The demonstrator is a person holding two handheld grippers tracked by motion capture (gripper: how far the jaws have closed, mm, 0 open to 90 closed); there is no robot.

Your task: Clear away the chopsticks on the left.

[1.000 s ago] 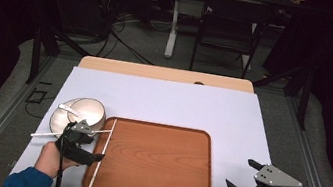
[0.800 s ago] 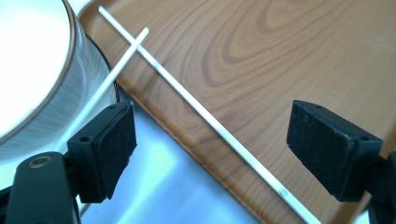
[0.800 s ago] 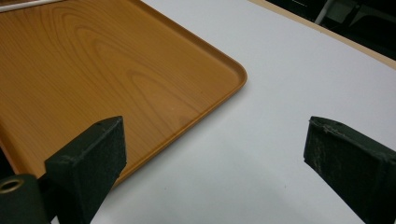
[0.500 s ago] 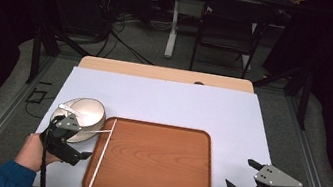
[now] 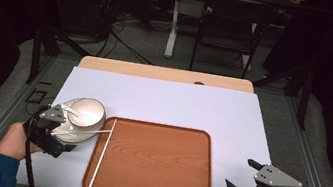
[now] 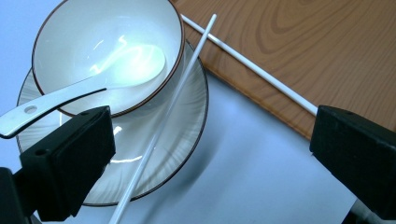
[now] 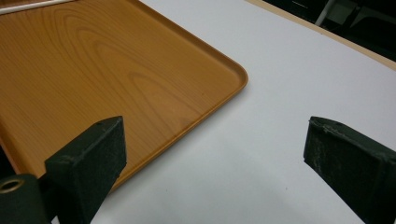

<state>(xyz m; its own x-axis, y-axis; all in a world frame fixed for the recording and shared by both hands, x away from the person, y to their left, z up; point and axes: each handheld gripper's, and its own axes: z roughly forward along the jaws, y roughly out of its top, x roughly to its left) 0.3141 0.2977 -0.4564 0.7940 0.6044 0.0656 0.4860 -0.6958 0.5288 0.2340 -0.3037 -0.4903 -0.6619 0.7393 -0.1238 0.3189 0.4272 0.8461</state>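
A white bowl [image 5: 86, 111] with a white spoon [image 5: 70, 110] in it stands on a white plate [image 5: 63, 129] left of the wooden tray [image 5: 157, 168]. One white chopstick [image 5: 85, 131] lies across the plate. A second chopstick [image 5: 102, 156] lies along the tray's left edge. My left gripper [image 5: 65, 137] hovers open at the plate's near side. In the left gripper view the bowl [image 6: 93, 42], the spoon [image 6: 70, 93] and the plate's chopstick [image 6: 163, 126] lie ahead of the open jaws. My right gripper [image 5: 241, 175] is open and empty off the tray's right near corner [image 7: 233, 74].
A white sheet [image 5: 163, 103] covers the table, with bare room behind and to the right of the tray. The table's near edge runs just under both hands. A chair [image 5: 225, 32] and cables stand on the floor beyond the far edge.
My left gripper has drawn back to the left, from the tray's left edge to the plate's near side. A chopstick now lies along the tray's left edge. The right gripper has stayed still.
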